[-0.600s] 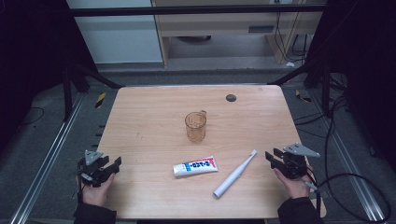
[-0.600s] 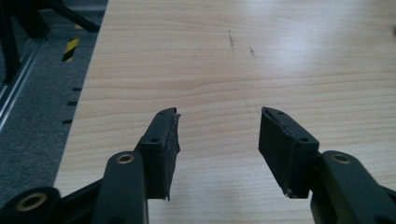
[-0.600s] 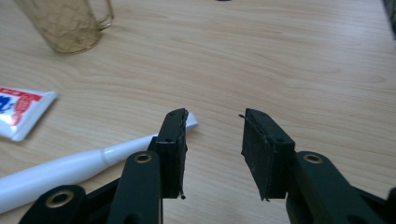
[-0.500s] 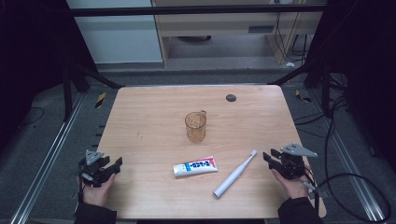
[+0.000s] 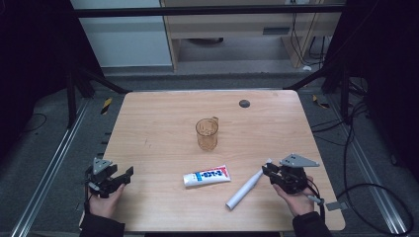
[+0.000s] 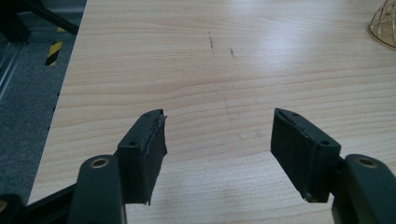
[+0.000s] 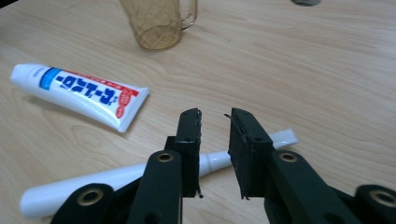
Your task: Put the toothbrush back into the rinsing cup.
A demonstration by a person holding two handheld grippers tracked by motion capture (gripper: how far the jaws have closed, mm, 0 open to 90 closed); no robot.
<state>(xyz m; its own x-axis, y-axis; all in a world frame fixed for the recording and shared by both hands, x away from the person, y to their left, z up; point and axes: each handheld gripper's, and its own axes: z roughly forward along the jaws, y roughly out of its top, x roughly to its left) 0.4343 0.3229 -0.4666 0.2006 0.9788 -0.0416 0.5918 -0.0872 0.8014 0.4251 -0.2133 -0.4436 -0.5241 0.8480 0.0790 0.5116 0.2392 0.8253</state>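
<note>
the left gripper (image 5: 109, 178) had its fingers (image 6: 144, 149) spread wide over bare table (image 5: 163, 123), unmoved since the earlier frame. the toothbrush (image 5: 247, 187) lay right of the toothpaste tube (image 5: 206, 176), as before. the right gripper (image 7: 214, 122) had slid inward; its narrowed, empty jaws hung above the toothbrush neck.

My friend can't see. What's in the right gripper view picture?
The right gripper, jaws slightly apart, hovers over the thin neck of a white toothbrush lying on the wooden table. A toothpaste tube and an amber cup sit beyond.
</note>
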